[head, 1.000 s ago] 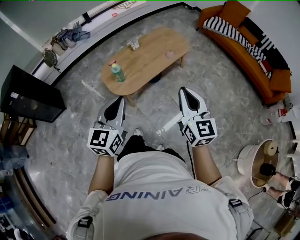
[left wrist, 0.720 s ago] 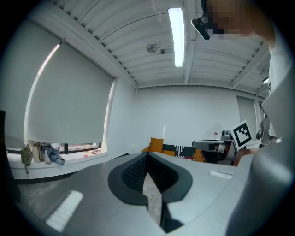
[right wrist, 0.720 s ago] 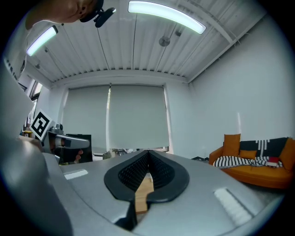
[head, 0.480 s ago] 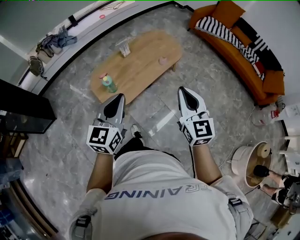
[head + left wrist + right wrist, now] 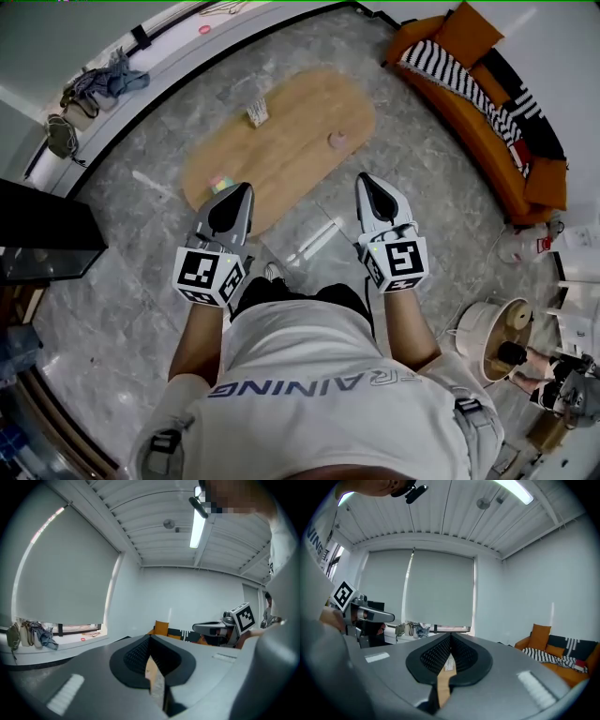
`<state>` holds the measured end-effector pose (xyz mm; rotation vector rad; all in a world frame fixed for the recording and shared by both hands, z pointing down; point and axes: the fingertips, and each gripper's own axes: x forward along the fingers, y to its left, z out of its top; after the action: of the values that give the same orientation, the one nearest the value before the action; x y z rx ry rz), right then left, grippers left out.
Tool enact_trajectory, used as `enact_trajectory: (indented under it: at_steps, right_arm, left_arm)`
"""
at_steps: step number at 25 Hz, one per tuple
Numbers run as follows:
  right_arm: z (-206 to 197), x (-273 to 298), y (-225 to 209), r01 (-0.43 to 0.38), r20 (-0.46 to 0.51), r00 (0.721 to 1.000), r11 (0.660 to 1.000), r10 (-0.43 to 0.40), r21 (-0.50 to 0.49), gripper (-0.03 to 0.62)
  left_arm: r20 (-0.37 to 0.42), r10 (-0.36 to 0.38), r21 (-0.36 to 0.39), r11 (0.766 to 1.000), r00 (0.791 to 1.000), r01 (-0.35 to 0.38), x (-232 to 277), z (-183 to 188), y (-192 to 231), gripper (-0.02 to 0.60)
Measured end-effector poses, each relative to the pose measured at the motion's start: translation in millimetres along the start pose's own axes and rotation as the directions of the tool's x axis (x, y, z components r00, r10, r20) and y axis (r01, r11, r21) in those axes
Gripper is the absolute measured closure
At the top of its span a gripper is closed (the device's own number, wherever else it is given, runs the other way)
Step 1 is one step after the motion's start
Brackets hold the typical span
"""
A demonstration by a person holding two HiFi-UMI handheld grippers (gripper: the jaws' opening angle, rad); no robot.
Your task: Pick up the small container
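Note:
A small pink container (image 5: 337, 140) stands near the right end of an oval wooden table (image 5: 291, 150), in the head view. A white card stand (image 5: 257, 114) sits on the table's far side. A green bottle (image 5: 220, 184) at the near left edge is mostly hidden behind my left gripper (image 5: 247, 187). That gripper is held level in the air with its jaws shut on nothing. My right gripper (image 5: 365, 178) is held level too, shut and empty, short of the table and nearer me than the container. Both gripper views look across the room; the container shows in neither.
An orange sofa (image 5: 487, 112) with a striped blanket runs along the right wall. A black cabinet (image 5: 42, 230) stands at the left. A white round basket (image 5: 487, 328) sits at the lower right. Bags and clothes (image 5: 98, 82) lie on the far window ledge.
The table has come nearer below the grippers and the bottle has slid behind the left gripper. Both grippers keep the same pose and stay shut.

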<state>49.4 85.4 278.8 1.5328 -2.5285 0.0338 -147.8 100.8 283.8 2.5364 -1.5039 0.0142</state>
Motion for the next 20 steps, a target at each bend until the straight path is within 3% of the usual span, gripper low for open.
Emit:
enact_trajectory:
  at_steps: [11,20]
  right_arm:
    - [0.9,74.7,-42.1,-0.026,-0.007,1.0,1.0,0.026,0.01,0.58]
    - [3.0,158.3,-130.3,-0.166,0.03,0.986,0.984,0.164,0.06,0.58]
  left_arm:
    - [-0.014,0.032,-0.013,0.999,0.999,-0.032,67.2,5.2,34.3,0.581]
    - [-0.027,0.206,-0.02,0.978,0.978,-0.207,156.5,23.6,43.9,0.581]
